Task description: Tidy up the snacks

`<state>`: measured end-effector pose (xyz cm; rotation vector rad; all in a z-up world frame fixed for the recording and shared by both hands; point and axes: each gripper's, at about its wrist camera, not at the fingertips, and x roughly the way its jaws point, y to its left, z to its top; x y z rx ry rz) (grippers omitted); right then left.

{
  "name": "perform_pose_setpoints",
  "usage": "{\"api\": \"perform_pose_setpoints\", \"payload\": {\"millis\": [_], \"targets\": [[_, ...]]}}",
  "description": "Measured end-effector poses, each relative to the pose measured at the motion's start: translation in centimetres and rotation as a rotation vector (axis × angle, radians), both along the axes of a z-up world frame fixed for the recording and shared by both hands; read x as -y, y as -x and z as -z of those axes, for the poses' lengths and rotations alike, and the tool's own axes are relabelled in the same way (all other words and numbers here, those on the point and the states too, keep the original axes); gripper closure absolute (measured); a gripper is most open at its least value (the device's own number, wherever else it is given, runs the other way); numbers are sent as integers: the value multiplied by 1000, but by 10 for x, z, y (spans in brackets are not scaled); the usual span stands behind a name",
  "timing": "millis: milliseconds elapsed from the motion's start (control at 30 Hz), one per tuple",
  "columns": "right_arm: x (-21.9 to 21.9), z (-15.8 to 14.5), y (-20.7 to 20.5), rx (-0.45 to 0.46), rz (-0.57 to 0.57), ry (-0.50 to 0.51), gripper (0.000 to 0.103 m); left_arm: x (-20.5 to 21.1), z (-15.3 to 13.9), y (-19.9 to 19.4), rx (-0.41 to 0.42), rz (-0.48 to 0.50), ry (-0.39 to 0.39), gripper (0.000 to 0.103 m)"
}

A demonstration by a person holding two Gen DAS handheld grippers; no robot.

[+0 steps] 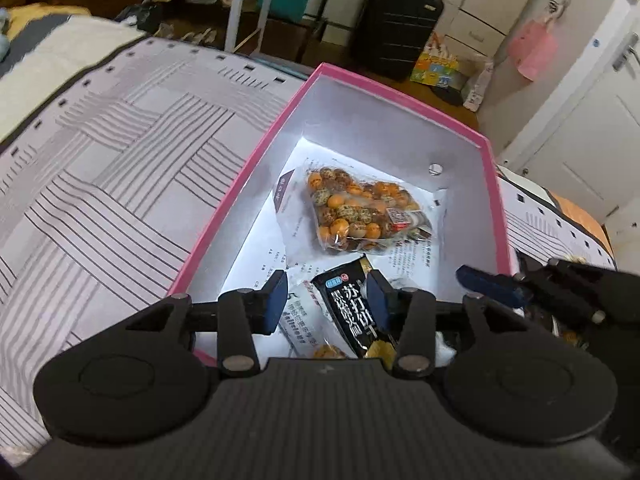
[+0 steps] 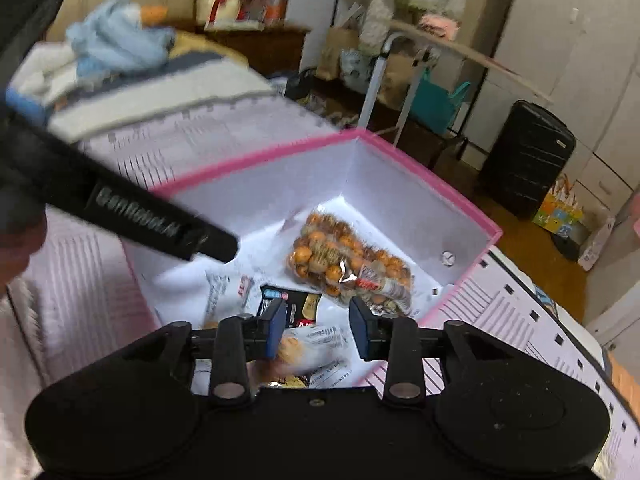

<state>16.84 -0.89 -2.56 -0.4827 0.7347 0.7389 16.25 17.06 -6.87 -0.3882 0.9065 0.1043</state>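
A pink-rimmed white box (image 1: 248, 168) stands on a striped bedspread; it also shows in the right wrist view (image 2: 256, 156). In it lie a clear bag of orange and speckled balls (image 1: 356, 212) (image 2: 348, 264), a black cracker packet (image 1: 352, 308) (image 2: 292, 304) and a white snack packet (image 1: 304, 324) (image 2: 316, 344). My left gripper (image 1: 327, 300) is open above the near end of the box, over the black packet. My right gripper (image 2: 318, 328) is open and empty above the white packet. The other gripper's body (image 2: 120, 208) crosses the right wrist view at left; the right gripper's fingers (image 1: 492, 284) show at the left view's right edge.
The striped bedspread (image 1: 100, 168) spreads left of the box. Printed paper (image 1: 276, 248) lines the box floor. A black suitcase (image 1: 396, 24), a white rack (image 1: 236, 8), cupboards and a colourful bag (image 1: 436, 64) stand beyond the bed. Folded blankets (image 2: 116, 52) lie at far left.
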Motion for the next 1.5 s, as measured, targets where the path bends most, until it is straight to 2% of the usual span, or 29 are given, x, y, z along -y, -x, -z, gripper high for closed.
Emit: {"api": "perform_pose_setpoints", "payload": {"millis": [167,400,600,733,867,967,1000,1067,1167,1333,1500], "targets": [[53,-40,15,-70,65,-123,62,13,-33,25,30,77,-52,60],[133,-74,50,-92,132,-153,59,43,-81,59,75,214,-83,59],[205,-81,70,-114,230,-123,54,86,-100,74,93,344,-37,57],[247,-68,78,-155,279,-100,46,122,-99,75,83,432,-15,57],[272,-37,82,-227,353,-90,44,164,-86,70,85,507,1,56],[287,-7,84,-275,402,-106,43,193,-65,61,71,549,8,55],[291,2,85,-281,419,-104,42,201,-59,57,63,562,12,55],[301,20,86,-283,476,-98,32,215,-42,47,39,587,26,55],[318,47,84,-320,581,-129,32,234,-19,33,25,619,51,56],[338,80,83,-314,711,-190,32,265,13,6,12,665,82,57],[335,94,85,-269,723,-271,32,288,44,-18,17,691,176,58]]}}
